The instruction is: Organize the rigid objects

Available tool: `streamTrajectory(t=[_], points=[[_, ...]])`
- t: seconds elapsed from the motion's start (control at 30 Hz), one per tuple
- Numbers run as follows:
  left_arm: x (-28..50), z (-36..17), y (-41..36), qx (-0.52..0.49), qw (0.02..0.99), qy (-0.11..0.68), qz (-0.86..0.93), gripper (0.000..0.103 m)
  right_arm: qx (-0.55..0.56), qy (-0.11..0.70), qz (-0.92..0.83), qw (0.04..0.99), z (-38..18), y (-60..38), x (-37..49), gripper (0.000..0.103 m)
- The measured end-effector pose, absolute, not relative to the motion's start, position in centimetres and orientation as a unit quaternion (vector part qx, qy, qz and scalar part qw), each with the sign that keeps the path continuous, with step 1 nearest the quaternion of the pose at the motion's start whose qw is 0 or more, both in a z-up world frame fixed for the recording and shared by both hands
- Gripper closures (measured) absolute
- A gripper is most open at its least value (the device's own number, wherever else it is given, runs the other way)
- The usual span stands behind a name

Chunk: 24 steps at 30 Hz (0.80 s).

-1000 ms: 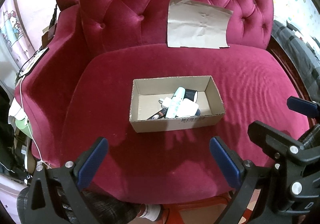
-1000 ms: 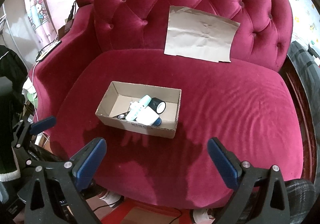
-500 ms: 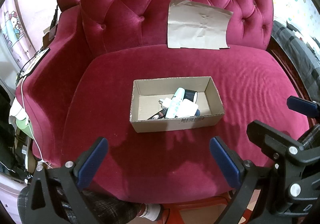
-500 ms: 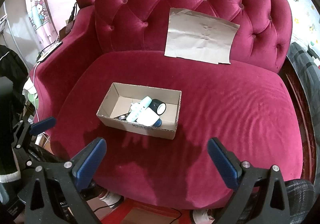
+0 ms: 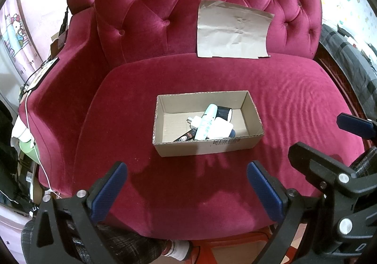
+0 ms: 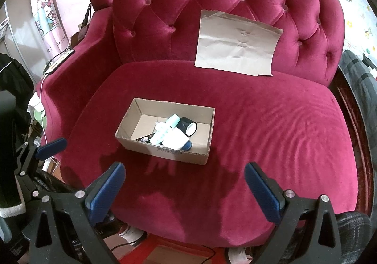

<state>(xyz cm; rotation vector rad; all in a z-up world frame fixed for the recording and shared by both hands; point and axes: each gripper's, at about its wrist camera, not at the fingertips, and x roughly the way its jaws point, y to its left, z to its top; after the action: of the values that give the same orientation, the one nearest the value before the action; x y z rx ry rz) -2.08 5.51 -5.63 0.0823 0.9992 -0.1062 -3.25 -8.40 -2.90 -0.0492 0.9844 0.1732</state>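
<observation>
An open cardboard box (image 5: 253, 103) (image 6: 209, 132) sits on the seat of a crimson velvet armchair (image 5: 146, 80) (image 6: 271, 122). Inside lie a pale mint-and-white tube (image 5: 207, 121) (image 6: 165, 130), a white block (image 5: 223, 127) (image 6: 176, 139), a black roll (image 5: 223, 111) (image 6: 188, 126) and a dark item with a label (image 5: 185, 137). My left gripper (image 5: 187, 185) is open and empty, held back in front of the seat's front edge. My right gripper (image 6: 185, 185) is open and empty too, beside it; it also shows in the left wrist view (image 5: 329, 143).
A creased brown paper sheet (image 5: 232, 32) (image 6: 236, 43) leans against the tufted backrest. Cluttered items and a white cable (image 5: 28, 108) stand left of the armrest. A grey plaid fabric (image 5: 353, 61) lies to the right.
Both views have shifted very slightly; the box and its contents have not moved, and both grippers stay open.
</observation>
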Motion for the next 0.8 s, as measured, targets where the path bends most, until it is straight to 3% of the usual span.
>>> streamTrajectory(t=[0.8], points=[[-2.0, -5.45, 5.31, 0.039, 0.879, 0.473, -0.05, 0.0, -0.019, 0.468, 0.087, 0.879, -2.72, -8.73, -3.16, 0.0]])
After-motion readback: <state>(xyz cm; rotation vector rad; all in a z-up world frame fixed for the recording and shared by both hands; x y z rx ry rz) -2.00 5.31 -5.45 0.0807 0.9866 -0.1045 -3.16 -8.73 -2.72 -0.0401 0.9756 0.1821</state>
